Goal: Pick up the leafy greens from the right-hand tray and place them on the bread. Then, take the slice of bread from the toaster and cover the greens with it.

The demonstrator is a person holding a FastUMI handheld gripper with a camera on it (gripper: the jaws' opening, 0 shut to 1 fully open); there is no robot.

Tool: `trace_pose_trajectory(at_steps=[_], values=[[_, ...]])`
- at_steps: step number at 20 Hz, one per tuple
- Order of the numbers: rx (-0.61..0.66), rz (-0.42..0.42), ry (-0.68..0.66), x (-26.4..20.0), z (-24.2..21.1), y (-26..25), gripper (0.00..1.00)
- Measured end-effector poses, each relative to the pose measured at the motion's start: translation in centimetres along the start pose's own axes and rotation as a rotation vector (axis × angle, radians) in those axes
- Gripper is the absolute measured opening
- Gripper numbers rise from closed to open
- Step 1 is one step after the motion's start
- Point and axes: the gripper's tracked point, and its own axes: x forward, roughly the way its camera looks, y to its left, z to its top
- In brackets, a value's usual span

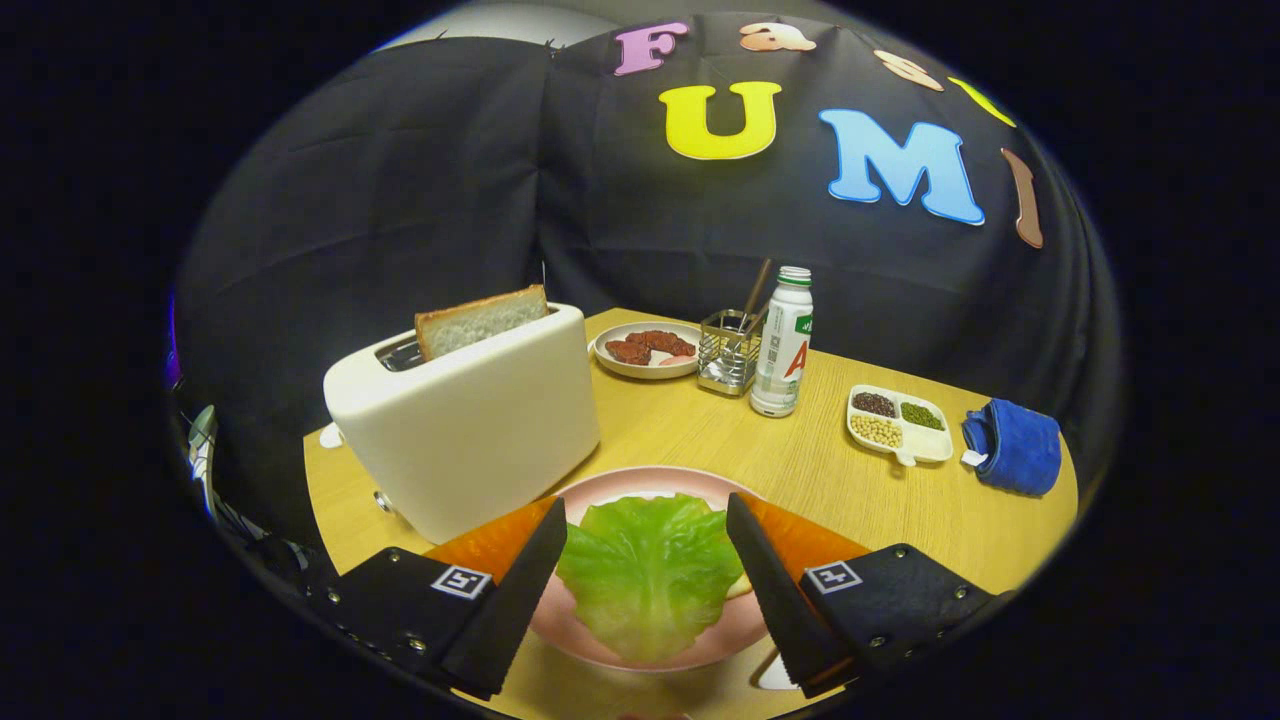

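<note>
**Lettuce leaf lies on the plate between the open fingers**

The lettuce leaf [650,565] lies flat on a pink plate [640,482]. The gripper [648,565] is spread wide, one finger on each side, holding nothing. A bread slice [482,320] stands in the toaster [470,420] just beyond the plate.

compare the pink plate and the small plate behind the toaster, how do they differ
The pink plate lies between the open gripper fingers and holds a lettuce leaf; the small plate sits beyond the toaster, beside the wire holder, and holds dark red pieces. The pink plate looks larger; the small plate is pale cream. Both are round and rest on the table.
</note>
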Motion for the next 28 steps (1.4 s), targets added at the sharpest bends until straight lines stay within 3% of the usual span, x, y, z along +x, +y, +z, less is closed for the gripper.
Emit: trace_pose_trajectory(at_steps=[3, 13, 15, 16, 19, 20, 22, 25, 26, 28], values=[[0.048, -0.015, -0.038, 0.0, 2.0, 1.5, 0.98], [0.112, 0.053, -0.26, -0.4, 10.4, 10.8, 0.98], [0.156, 0.031, -0.23, 0.6, 10.3, 11.6, 0.91], [0.173, 0.042, -0.218, 1.3, 10.2, 12.4, 0.81], [0.172, 0.033, -0.209, 2.9, 10.5, 13.7, 0.79], [0.157, 0.007, -0.211, 3.6, 10.6, 13.6, 0.62], [0.135, -0.043, -0.201, 4.6, 10.2, 13.1, 0.6], [0.149, -0.049, -0.173, 6.0, 9.4, 13.5, 0.62], [0.16, -0.03, -0.165, 5.7, 9.5, 13.8, 0.33], [0.153, -0.035, -0.171, 6.8, 9.6, 13.7, 0.34]])
